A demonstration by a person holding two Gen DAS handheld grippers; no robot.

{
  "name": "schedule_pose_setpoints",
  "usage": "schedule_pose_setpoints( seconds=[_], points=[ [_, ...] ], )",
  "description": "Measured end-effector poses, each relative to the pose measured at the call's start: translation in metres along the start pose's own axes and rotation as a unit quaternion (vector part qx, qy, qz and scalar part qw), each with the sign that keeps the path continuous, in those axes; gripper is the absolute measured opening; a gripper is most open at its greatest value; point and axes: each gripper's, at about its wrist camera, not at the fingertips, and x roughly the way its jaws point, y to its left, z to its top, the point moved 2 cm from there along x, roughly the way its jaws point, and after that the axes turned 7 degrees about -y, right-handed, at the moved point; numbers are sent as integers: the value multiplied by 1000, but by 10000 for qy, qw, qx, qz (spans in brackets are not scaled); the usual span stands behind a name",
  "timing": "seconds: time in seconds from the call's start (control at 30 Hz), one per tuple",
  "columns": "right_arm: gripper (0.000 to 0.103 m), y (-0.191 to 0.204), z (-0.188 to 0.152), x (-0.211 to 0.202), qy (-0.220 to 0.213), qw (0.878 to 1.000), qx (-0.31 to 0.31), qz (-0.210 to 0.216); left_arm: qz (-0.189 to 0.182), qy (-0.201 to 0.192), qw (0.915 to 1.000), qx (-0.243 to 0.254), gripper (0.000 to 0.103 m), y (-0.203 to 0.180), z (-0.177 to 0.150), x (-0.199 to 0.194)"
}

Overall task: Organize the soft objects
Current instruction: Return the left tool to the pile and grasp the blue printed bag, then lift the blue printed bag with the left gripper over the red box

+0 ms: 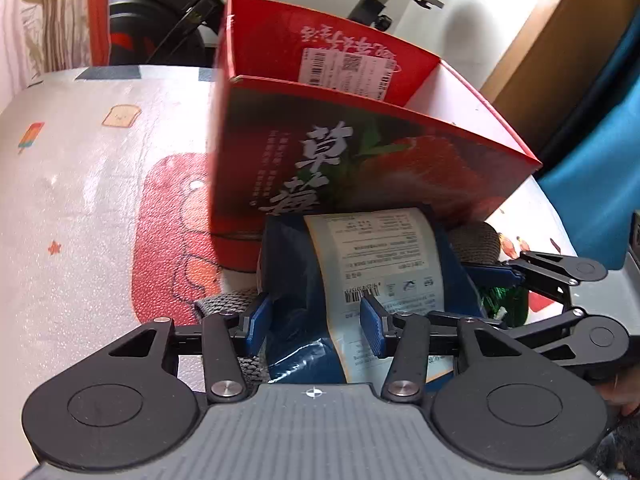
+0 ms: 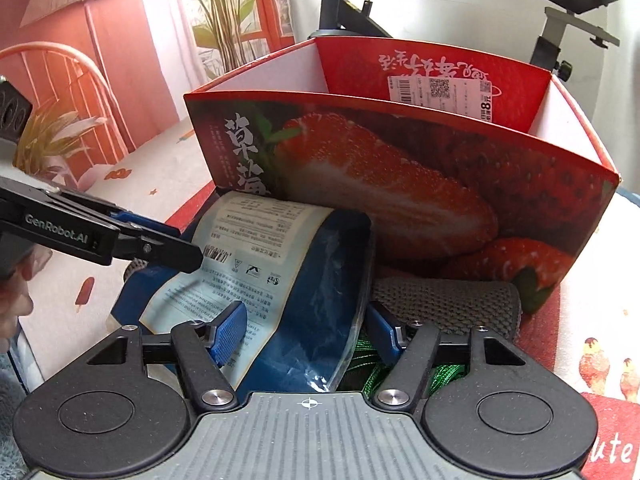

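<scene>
My left claw (image 1: 316,322) and right claw (image 2: 308,330) each pinch the blue packet (image 2: 316,280); it hides most of the grey knit roll (image 2: 448,304) before the strawberry box (image 2: 400,184).

The red strawberry box (image 2: 400,184) carries large white Chinese characters, 草莓, on its front wall, and a white sticker (image 2: 444,92) inside its back wall shows a barcode, QR codes and "8元". The left gripper (image 2: 120,240) arm reads "GenRobot.AI". The blue bag (image 1: 360,280) bears a pale label with a barcode and print too small to read.

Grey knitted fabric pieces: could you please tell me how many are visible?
2: one grey knitted piece beside the blue plastic package, right; another left, possibly the same item passing underneath.
</scene>
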Motion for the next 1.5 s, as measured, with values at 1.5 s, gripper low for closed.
schedule_pose_setpoints(
  seconds=[1.5],
  points=[
    [33, 29, 74, -77, -1186, 9828, -1410, -143, -394, -1164, 9913, 479, 32, -38, 47, -76]
  ],
)
